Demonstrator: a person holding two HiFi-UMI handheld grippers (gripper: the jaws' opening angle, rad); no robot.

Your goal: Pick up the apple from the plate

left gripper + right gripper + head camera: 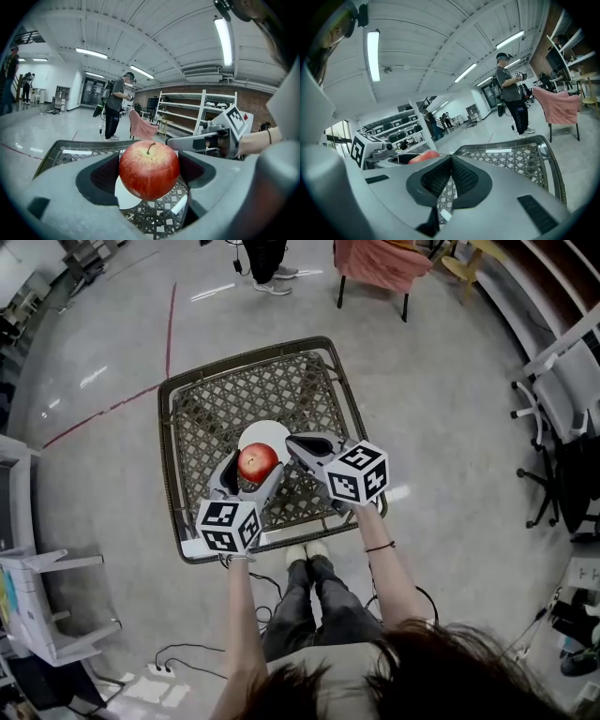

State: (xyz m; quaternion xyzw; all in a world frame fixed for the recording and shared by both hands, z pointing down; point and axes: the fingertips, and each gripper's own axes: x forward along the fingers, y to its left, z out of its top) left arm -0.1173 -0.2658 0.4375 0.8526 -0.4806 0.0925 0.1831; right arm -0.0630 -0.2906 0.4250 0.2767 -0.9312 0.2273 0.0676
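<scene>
apple (149, 169) clamped between left tool (150, 176) jaws

Glossy apple (149, 169), woven wicker table (202, 413), smooth white plate (265, 434).

Your left gripper (255, 470) is held out ahead, jaws clamped on the apple (149, 168). Right gripper (298, 444) just beside it, jaws pressed together, nothing between. Left forearm (239, 615) and right forearm (389, 568) extended forward, both bare.
</scene>
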